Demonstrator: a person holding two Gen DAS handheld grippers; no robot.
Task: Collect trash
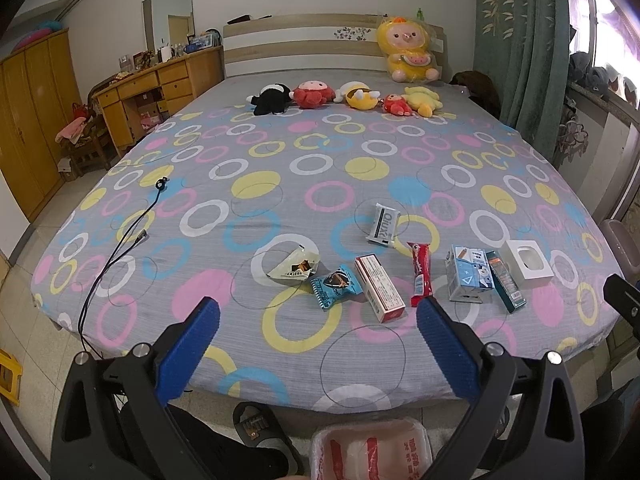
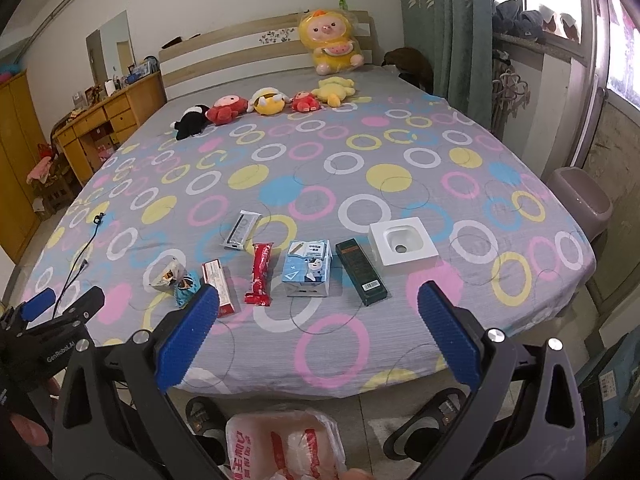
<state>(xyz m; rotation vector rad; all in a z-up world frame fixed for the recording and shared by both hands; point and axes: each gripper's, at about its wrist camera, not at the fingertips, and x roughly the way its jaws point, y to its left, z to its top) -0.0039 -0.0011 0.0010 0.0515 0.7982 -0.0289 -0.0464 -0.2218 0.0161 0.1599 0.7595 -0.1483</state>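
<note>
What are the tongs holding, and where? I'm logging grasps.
Nothing. Left tongs and right tongs are both open above the bed, empty.

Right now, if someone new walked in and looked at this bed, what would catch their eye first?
Probably the row of wrappers and small cartons strewn along the near edge of the grey bedsheet with coloured rings. Next, the big yellow plush doll propped against the headboard, above a line of small plush toys. Both blue-padded grippers, left gripper and right gripper, hover open and empty.

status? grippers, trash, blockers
Left gripper open, empty. Right gripper open, empty. Red wrapper and milk carton on bed, untouched. Nothing blocking.
</note>
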